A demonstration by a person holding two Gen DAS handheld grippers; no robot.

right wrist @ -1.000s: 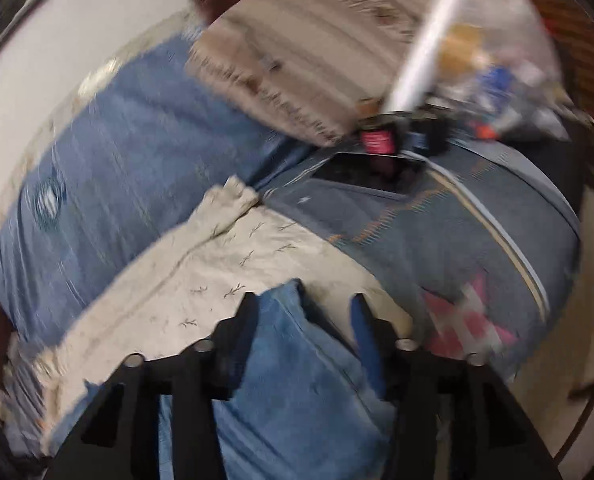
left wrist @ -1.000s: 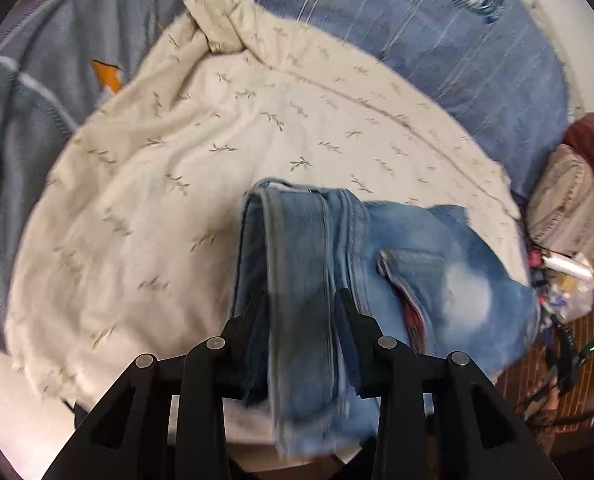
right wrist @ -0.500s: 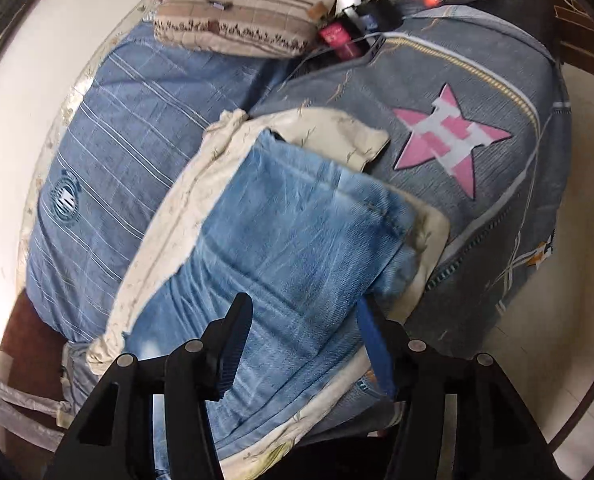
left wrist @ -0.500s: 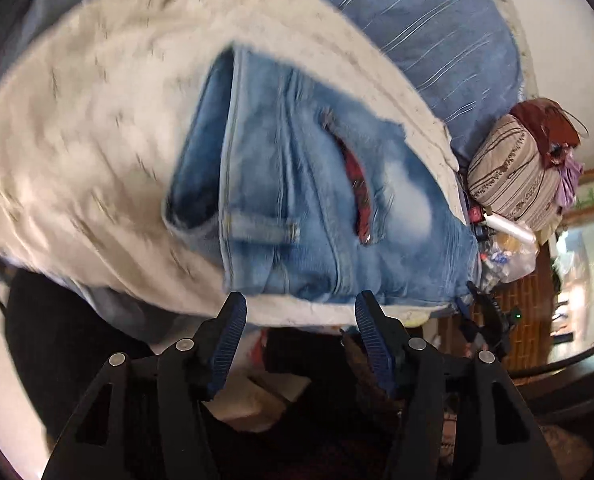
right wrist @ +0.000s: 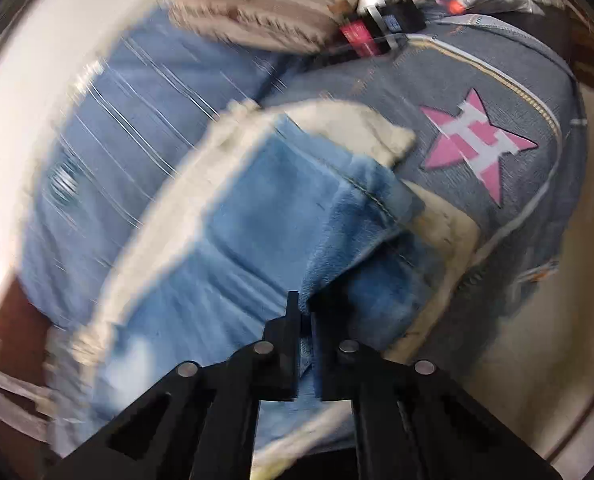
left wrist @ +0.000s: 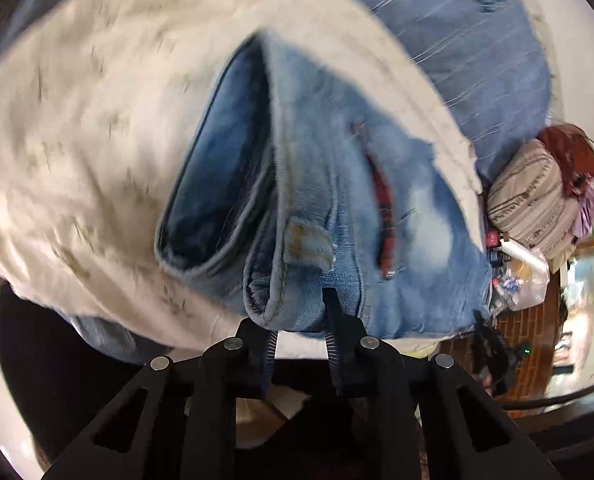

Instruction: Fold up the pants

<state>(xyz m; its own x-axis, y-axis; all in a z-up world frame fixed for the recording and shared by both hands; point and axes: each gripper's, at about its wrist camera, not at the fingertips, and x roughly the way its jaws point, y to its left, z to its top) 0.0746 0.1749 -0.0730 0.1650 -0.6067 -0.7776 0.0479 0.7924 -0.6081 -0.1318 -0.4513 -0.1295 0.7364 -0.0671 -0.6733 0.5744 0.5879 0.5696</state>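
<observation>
Now each hand-held gripper, left point(left wrist: 297, 312) and right point(right wrist: 305, 312), has just clamped the jeans' point(left wrist: 337, 200) near edge.

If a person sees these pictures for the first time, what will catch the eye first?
First, the faded blue jeans, lying on a cream cloth spread over the bed. Each gripper has just closed on the near edge of the denim: the left gripper on a thick seamed fold, the right gripper on a thinner edge. Beyond, a pink star stands out on the grey-blue cover.
</observation>
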